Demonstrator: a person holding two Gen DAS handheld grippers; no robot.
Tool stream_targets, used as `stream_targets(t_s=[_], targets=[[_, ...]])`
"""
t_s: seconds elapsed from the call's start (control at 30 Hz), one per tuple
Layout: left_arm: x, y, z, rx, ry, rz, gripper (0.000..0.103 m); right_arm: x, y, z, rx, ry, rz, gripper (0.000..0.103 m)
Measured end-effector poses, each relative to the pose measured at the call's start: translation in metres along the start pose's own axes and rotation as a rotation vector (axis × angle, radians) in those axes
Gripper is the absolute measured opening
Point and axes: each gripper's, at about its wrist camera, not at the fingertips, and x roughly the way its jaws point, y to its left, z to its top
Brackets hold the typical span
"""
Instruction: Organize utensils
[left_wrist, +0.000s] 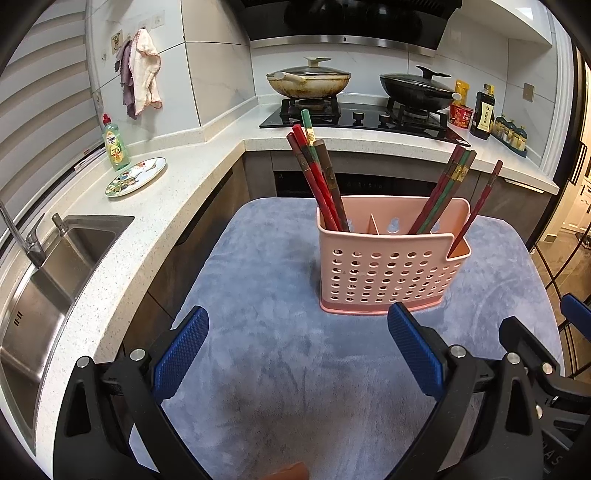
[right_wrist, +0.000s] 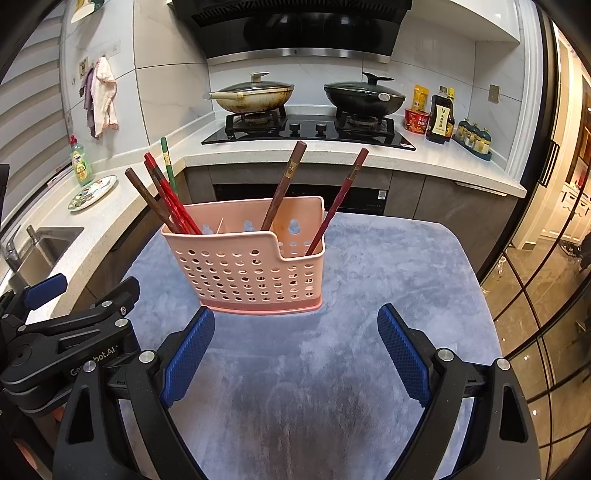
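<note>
Item: pink holder (left_wrist: 391, 273), chopsticks (left_wrist: 317, 177) at left and right ends; my left gripper (left_wrist: 297, 345) and right gripper (right_wrist: 295, 345) spread, empty, near side.

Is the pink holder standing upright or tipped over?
Upright: the pink holder stands flat on the blue cloth, its chopsticks leaning inside.

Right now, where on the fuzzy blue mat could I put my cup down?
The blue plush mat is bare right of the pink perforated plastic holder, and in front of it, up to both open hand-held grippers. The holder's chopstick-filled end sections are crowded.
</note>
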Motion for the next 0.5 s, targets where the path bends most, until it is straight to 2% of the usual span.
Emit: stream_targets(t_s=[0.5], targets=[[0.0003,-0.0019,-0.0019,0.004,-0.003,-0.002,0.093,0.0013,0.0004,-0.0019,0.002,0.003,-0.013,0.086]])
